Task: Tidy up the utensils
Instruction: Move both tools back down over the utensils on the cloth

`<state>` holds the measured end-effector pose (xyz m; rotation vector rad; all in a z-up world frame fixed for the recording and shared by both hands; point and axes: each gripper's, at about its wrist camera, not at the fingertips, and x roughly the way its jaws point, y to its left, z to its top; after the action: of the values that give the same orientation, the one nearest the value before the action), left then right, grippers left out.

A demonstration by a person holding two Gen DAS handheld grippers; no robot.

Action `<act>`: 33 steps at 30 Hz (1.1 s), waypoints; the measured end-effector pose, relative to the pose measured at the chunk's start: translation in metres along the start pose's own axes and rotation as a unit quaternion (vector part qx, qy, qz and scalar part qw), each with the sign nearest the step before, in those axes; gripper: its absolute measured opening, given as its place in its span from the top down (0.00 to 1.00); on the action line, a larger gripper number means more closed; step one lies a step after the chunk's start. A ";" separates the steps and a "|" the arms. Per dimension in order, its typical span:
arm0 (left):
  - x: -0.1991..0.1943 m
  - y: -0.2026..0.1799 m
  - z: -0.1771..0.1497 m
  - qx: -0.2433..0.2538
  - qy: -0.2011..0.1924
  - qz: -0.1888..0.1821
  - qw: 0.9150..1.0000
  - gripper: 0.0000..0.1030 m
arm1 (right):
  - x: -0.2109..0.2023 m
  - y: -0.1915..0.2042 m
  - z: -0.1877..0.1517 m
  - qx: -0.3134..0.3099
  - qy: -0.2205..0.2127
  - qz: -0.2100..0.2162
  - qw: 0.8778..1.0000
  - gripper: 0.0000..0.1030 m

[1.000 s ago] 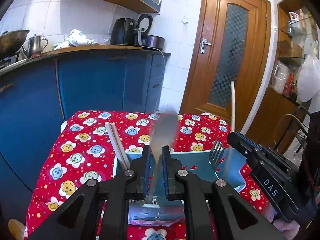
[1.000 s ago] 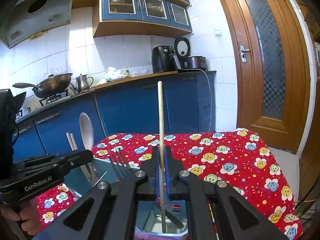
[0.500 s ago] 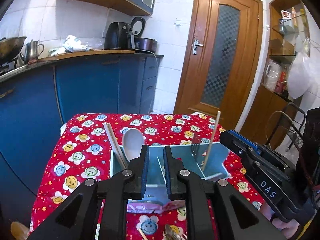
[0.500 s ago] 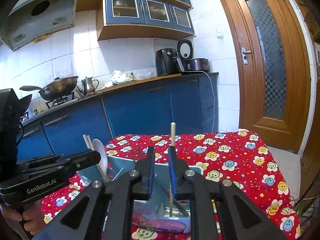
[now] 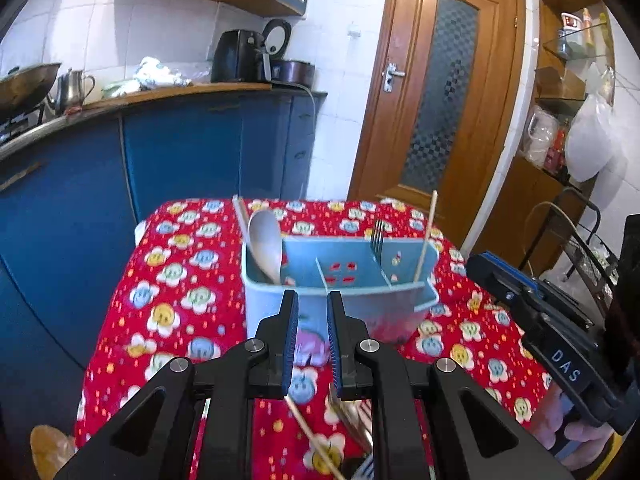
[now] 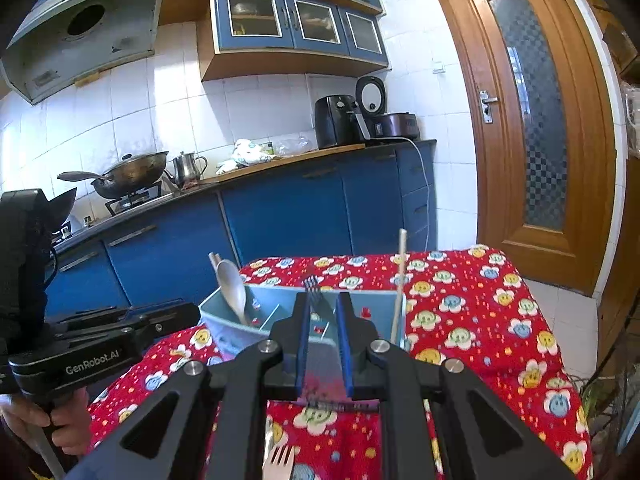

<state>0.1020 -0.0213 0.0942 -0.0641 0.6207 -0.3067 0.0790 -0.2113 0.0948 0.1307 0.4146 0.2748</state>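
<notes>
A light blue utensil caddy (image 5: 404,300) stands on the red flowered table. A spoon (image 5: 264,240) and pale chopsticks (image 5: 240,216) lean in its left compartment. A fork (image 5: 376,240) and a single wooden chopstick (image 5: 426,236) stand toward its right end. My left gripper (image 5: 311,308) hovers just in front of the caddy, open by a narrow gap with nothing between the pads. My right gripper (image 6: 323,300) is likewise open and holds nothing; the caddy (image 6: 224,312) and fork (image 6: 314,292) show beyond it. Loose on the cloth below lie a chopstick (image 5: 312,436), metal utensils (image 5: 356,420) and a wooden fork (image 6: 280,460).
The table's cloth (image 5: 172,280) drops off at the left and far edges. Blue kitchen cabinets (image 5: 180,152) run behind it and a wooden door (image 5: 440,100) stands at the back right. A wire rack (image 5: 580,248) is beside the table. A hand (image 6: 60,428) grips the left tool.
The left gripper let go of the spoon and the right let go of the chopstick; both now stand in the caddy. Both grippers drew back from the caddy and rose slightly.
</notes>
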 end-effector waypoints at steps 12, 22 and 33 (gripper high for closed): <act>-0.006 0.006 -0.043 -0.012 0.073 -0.020 0.997 0.86 | -0.029 0.003 -0.029 0.015 0.049 -0.006 0.999 0.85; -0.012 -0.005 -0.078 0.016 0.131 -0.032 0.991 0.86 | -0.046 0.000 -0.056 0.033 0.101 -0.020 0.994 0.84; -0.019 -0.013 -0.110 0.055 0.185 -0.043 0.980 0.86 | -0.054 -0.001 -0.078 0.049 0.149 -0.017 0.987 0.81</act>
<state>0.0201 -0.0246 0.0175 0.0741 0.9710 -0.4422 -0.0007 -0.2221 0.0447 0.1788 0.7274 0.2412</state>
